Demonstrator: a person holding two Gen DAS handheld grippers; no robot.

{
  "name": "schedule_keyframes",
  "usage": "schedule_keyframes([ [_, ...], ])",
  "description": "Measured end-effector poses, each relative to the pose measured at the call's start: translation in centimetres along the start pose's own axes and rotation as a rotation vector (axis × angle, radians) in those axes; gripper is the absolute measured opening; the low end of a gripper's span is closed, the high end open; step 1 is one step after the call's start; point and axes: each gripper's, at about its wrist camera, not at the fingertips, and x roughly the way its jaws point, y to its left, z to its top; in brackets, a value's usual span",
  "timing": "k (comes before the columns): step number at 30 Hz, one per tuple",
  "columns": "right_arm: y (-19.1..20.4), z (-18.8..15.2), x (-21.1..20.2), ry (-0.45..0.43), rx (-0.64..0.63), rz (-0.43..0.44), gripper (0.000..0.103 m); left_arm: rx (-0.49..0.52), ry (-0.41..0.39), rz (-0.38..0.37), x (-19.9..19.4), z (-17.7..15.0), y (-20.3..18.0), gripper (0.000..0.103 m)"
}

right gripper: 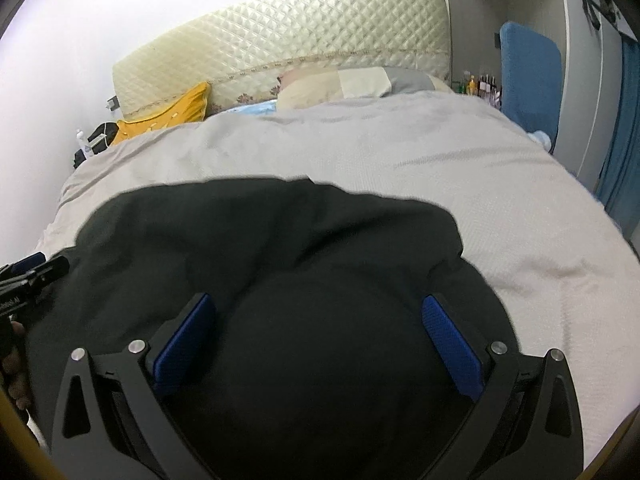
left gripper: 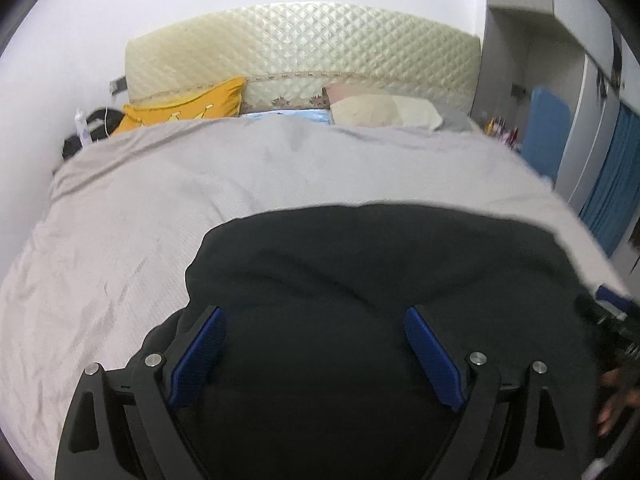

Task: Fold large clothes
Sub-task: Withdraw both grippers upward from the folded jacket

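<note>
A large black garment (left gripper: 360,264) lies bunched on the near part of a bed with a grey cover (left gripper: 160,184). It also shows in the right wrist view (right gripper: 260,240). My left gripper (left gripper: 316,316) is open, its blue pads (left gripper: 200,356) wide apart above the garment's left part, holding nothing. My right gripper (right gripper: 316,304) is open too, its blue pads (right gripper: 452,344) spread over the garment's right part. Each gripper shows at the edge of the other's view: the right one (left gripper: 612,320) and the left one (right gripper: 28,280).
The grey cover (right gripper: 440,168) stretches beyond the garment. At the head stand a quilted cream headboard (left gripper: 304,52), a yellow pillow (left gripper: 188,104) and pale pillows (left gripper: 380,110). A blue chair (right gripper: 528,76) and wardrobe stand right; dark items (left gripper: 96,120) lie left.
</note>
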Motion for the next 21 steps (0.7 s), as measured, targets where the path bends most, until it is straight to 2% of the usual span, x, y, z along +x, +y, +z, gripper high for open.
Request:
schedule_keyframes([
  [4, 1.2, 1.7, -5.6, -0.063, -0.005, 0.044, 0.103, 0.009, -0.048, 0.019, -5.8, 1.5, -1.1, 0.091],
  [9, 3.2, 3.2, -14.1, -0.183, -0.049, 0.042, 0.103, 0.026, -0.134, -0.029, -12.8, 2.1, -3.0, 0.091],
  [12, 4.2, 3.5, -18.6, -0.267, -0.055, 0.060, 0.103, 0.068, -0.202, -0.023, -17.0, 2.3, -4.2, 0.091],
  [15, 5.1, 3.4, -23.1, -0.348, -0.062, 0.068, 0.103, 0.071, -0.251, -0.017, -20.5, 2.0, -4.7, 0.091],
  [21, 6.6, 1.0, -29.8, -0.460, -0.077, 0.101, 0.103, 0.091, -0.329, -0.067, -27.2, -0.1, -5.6, 0.092],
])
